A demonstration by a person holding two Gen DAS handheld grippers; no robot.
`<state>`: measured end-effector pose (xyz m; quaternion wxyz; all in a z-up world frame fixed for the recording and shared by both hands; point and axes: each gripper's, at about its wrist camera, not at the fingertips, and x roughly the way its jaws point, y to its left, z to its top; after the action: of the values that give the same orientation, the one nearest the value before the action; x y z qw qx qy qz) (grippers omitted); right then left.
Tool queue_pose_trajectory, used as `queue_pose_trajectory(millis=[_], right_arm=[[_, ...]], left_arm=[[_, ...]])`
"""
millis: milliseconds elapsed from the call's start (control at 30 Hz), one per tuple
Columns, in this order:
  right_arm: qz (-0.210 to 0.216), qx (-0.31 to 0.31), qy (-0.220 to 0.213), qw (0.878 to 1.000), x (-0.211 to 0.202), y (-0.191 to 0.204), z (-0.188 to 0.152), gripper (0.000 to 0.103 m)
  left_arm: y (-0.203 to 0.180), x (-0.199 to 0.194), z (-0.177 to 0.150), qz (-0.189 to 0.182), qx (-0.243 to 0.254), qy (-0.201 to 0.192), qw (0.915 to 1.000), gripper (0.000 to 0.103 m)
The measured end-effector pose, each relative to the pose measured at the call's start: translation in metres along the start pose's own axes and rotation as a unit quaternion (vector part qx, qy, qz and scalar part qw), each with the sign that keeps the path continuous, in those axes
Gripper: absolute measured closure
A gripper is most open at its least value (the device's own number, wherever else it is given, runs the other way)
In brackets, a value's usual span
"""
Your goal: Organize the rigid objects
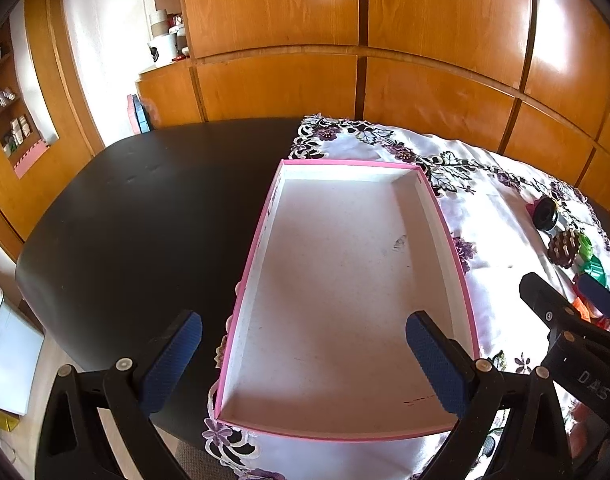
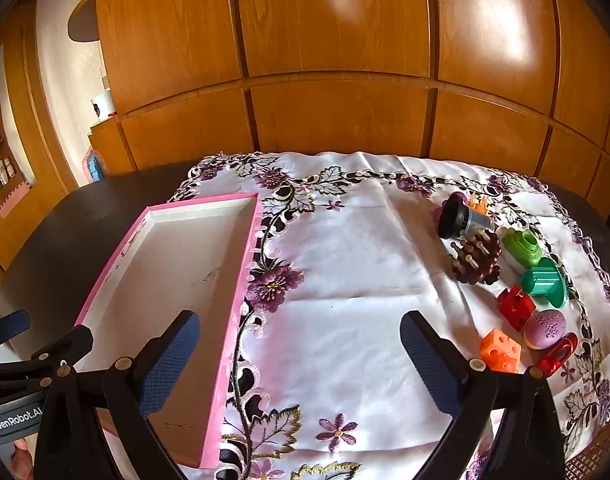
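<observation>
A shallow pink-rimmed box, white inside and holding nothing, lies on the embroidered cloth. My left gripper hovers open above the box's near end. My right gripper is open over bare cloth between the box and a cluster of small objects at the right: a black-and-silver cylinder, a brown pegged piece, a light green piece, a teal piece, a red block, a purple egg, an orange cube and a red ring piece.
The white cloth with purple flowers covers the right part of a dark oval table. Wooden wall panels stand close behind the table. The right gripper's body shows at the left view's right edge.
</observation>
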<state>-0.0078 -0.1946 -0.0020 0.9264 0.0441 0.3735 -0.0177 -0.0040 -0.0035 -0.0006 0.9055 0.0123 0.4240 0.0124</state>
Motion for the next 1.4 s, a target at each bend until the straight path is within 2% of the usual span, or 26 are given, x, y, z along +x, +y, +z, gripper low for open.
queue_pose_trajectory(millis=[333,467,867,1033,1200,1400], right_arm=[[-0.004,-0.006,0.0,1.0,-0.004,-0.003,0.0,0.009],[0.0,-0.003,0.016,1.0,-0.001,-0.008,-0.002,0.02],[-0.001,0.002,0.017,1.0,-0.006,-0.016,-0.002,0.02],[-0.004,0.012,0.021,1.0,-0.008,-0.03,-0.005,0.02],[-0.014,0.018,0.004,1.0,-0.017,-0.056,-0.011,0.02],[-0.05,0.04,0.007,0.998,-0.028,-0.1,-0.024,0.02]], left_arm=[[-0.001,0.002,0.0,0.001,0.001,0.002,1.0,0.0],[-0.003,0.002,0.0,-0.002,0.003,0.004,1.0,0.0],[-0.006,0.004,-0.002,-0.007,0.006,0.009,0.9999,0.0],[-0.01,0.002,-0.004,-0.06,0.005,0.009,0.9982,0.0],[-0.027,-0.006,-0.005,-0.125,0.015,-0.002,0.9921,0.0],[-0.061,-0.012,-0.005,-0.149,0.058,-0.005,0.9871,0.0]])
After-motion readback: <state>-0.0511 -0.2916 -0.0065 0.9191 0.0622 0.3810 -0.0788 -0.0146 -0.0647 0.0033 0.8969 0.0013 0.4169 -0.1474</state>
